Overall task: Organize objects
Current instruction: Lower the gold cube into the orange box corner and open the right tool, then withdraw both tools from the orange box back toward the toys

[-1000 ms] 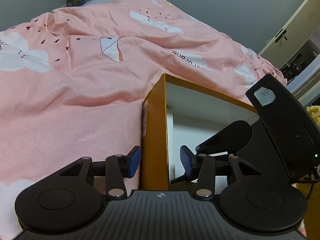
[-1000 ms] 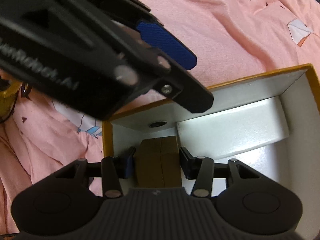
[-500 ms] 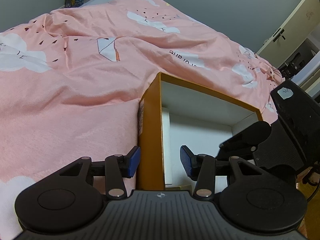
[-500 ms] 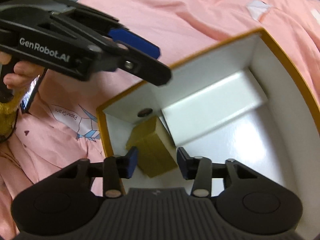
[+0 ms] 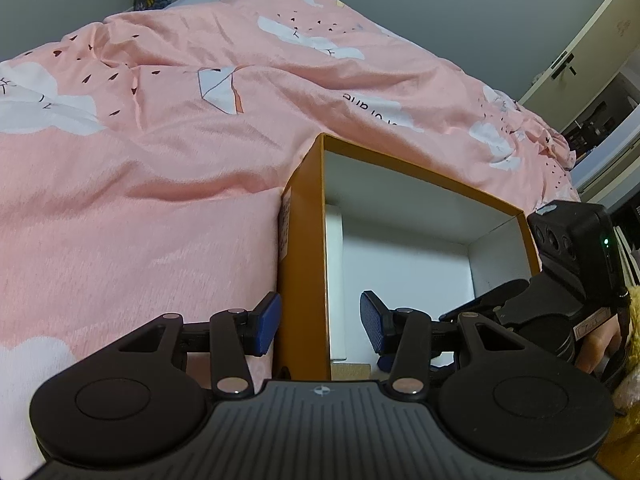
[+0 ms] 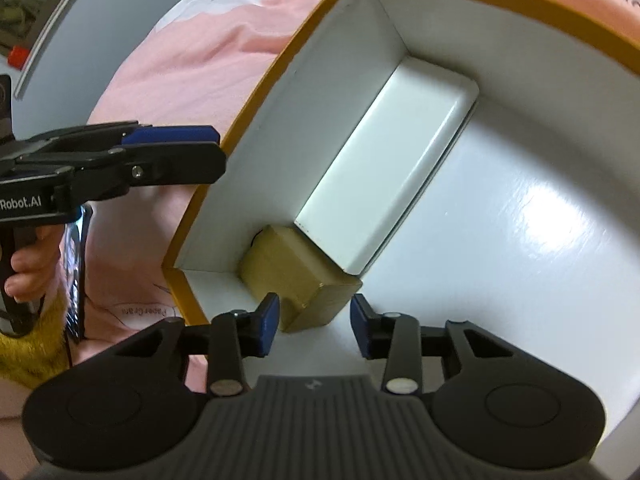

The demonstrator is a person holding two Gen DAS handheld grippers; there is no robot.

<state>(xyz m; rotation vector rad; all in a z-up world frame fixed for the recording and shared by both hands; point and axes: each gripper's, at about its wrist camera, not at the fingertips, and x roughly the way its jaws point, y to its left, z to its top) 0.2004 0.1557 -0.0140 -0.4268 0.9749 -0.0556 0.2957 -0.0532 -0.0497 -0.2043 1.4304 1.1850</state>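
So the little brown box (image 6: 298, 278) was sitting down in the near corner of the big orange box (image 6: 256, 80), pushed up against the white inner wall and touching one end of the long white box (image 6: 384, 160) that lay along that same wall. It looked like plain kraft cardboard, squat and roughly cube-like, a seam running across the top, corners a bit soft. Nothing printed on it that I could make out.

Progress-wise I'd guess this was partway: two items were in the orange box and lined up along one side, and most of the glossy white floor was bare. Whether more stuff was waiting outside, no idea, none showed up on the bed (image 5: 160, 200).

The right gripper (image 6: 314, 326) hung just over the brown box, and its fingers (image 6: 267, 322) were closing with only the box's near corner poking between them. The pads weren't pressing on it, gap visible on both sides, so I wouldn't call it held. Could've been a nudge to square it up, could've been just letting go, hard to say.

The left gripper (image 5: 322, 326) sat partly open, straddling the orange wall, one finger outside and one inside. Whether the pads actually touched the wall, can't tell. A hand (image 6: 24, 268) held its handle, with a yellow sleeve (image 6: 32, 344) below it.
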